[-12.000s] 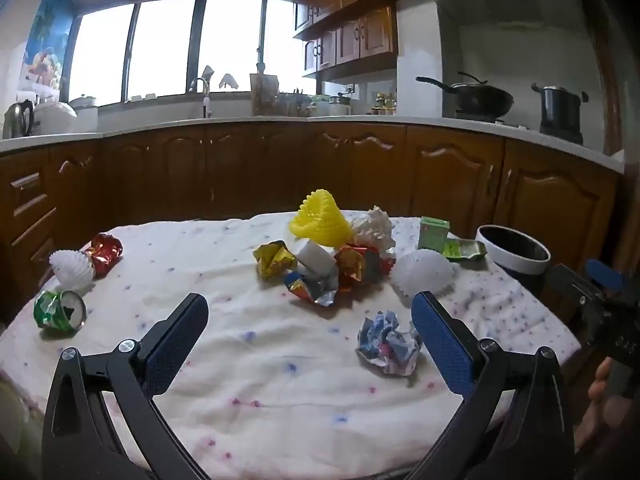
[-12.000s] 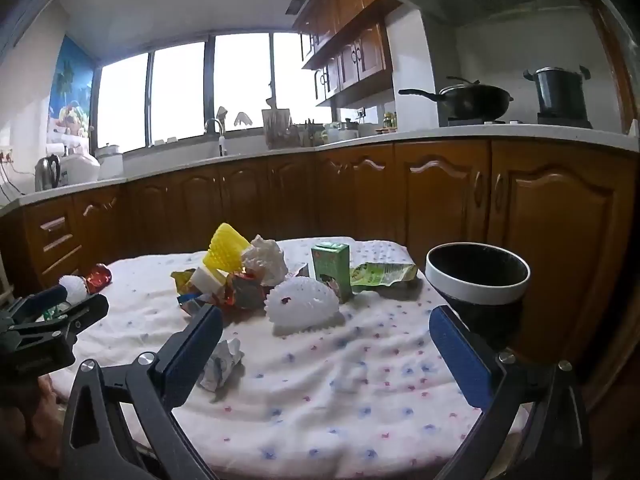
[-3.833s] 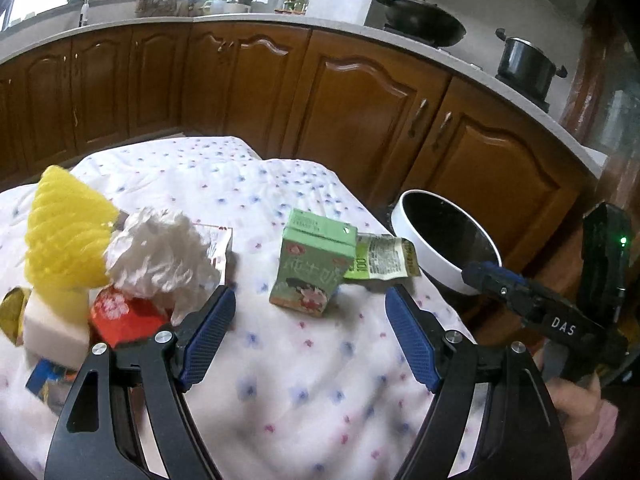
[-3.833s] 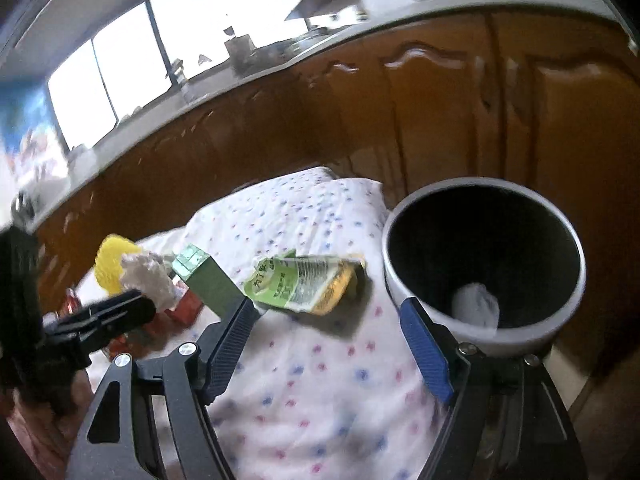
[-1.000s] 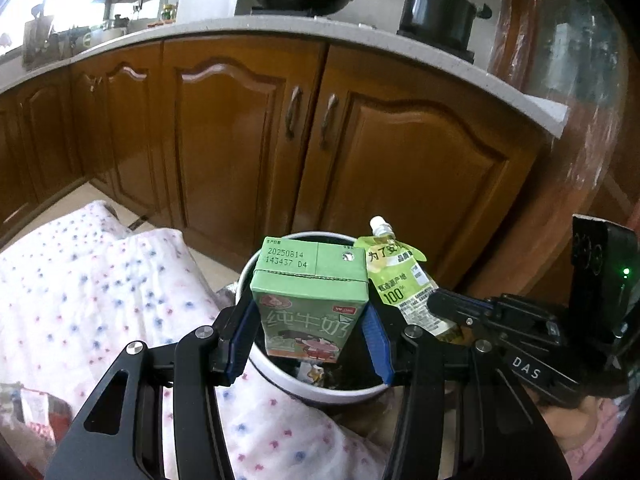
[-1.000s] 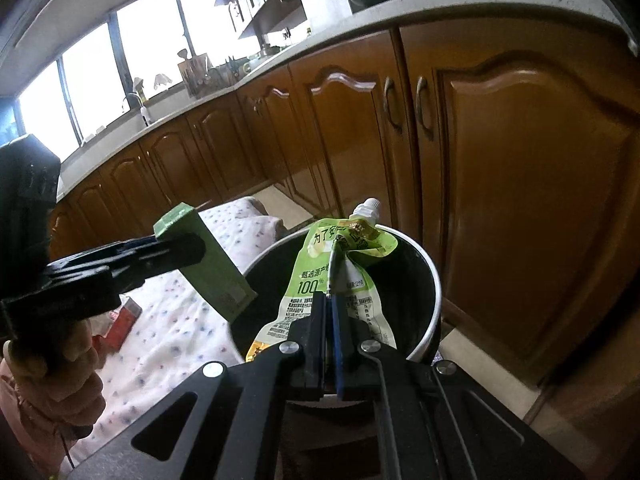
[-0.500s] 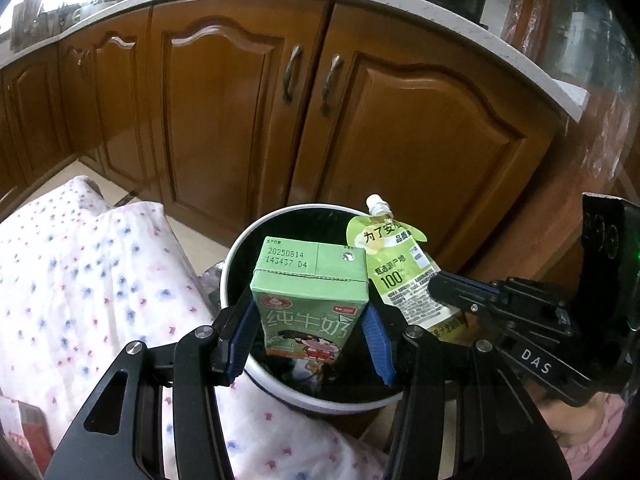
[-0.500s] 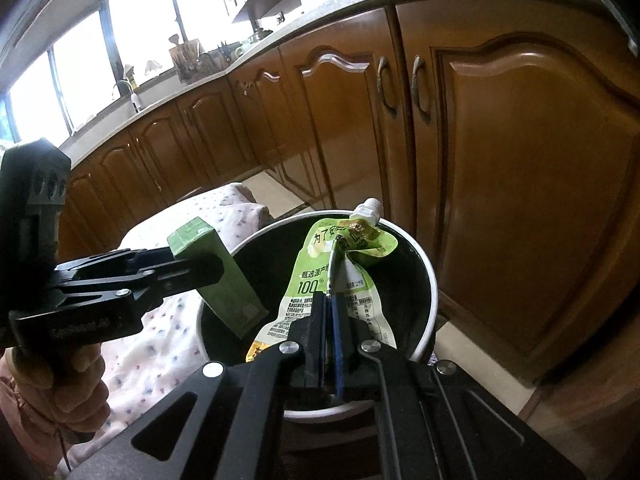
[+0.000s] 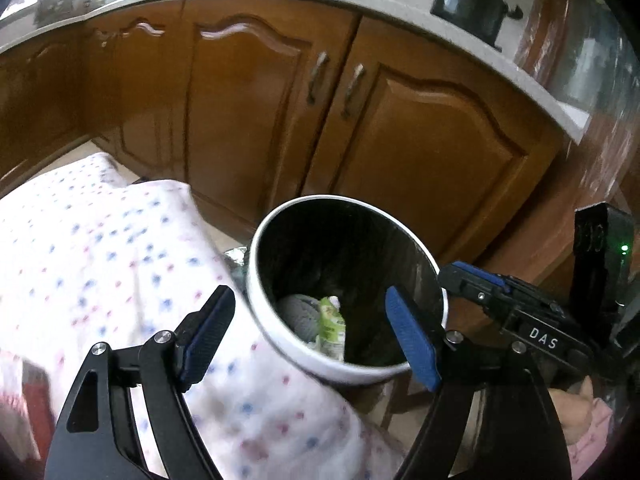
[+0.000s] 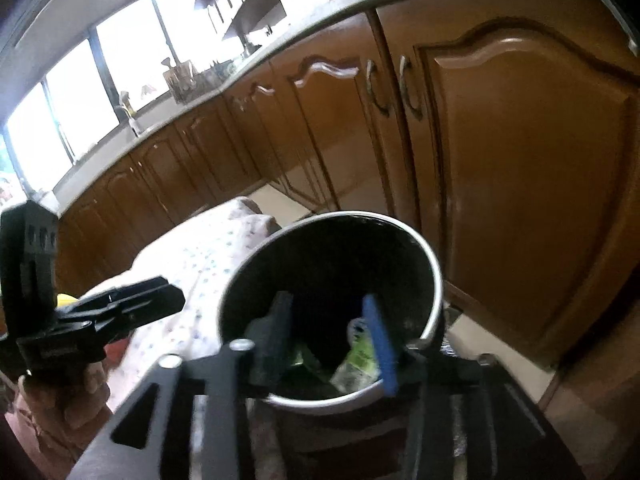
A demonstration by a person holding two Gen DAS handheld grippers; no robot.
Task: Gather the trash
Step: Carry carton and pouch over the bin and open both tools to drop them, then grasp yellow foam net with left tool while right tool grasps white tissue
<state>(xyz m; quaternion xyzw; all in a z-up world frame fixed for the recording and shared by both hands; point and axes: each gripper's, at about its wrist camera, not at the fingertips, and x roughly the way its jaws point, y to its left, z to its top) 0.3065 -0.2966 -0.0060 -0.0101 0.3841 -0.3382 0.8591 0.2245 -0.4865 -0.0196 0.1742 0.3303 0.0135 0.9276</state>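
Lying at the bottom of the white-rimmed bin [image 9: 280,322], the green pouch [image 9: 331,326] rests beside a pale wad. Above the rim, the left gripper [image 9: 310,330] has just been opening and stands wide and empty; the right gripper [image 10: 330,340] has also just been opening, nothing between its pads. A dotted tablecloth [image 9: 100,260] touches the bin.

1. Brown wooden cabinet doors [image 9: 248,112] with arched panels and metal handles run along the far side, under a pale countertop [image 9: 360,0].
2. A dark lidded pot [image 9: 468,4] stands on the countertop, far right.
3. Bright windows [image 10: 120,72] sit far left above the counter; daylight enters there.
4. Pale floor [image 10: 288,204] shows at the cabinet base.
5. A white cloth with coloured dots [image 9: 100,248] covers the near-left table.
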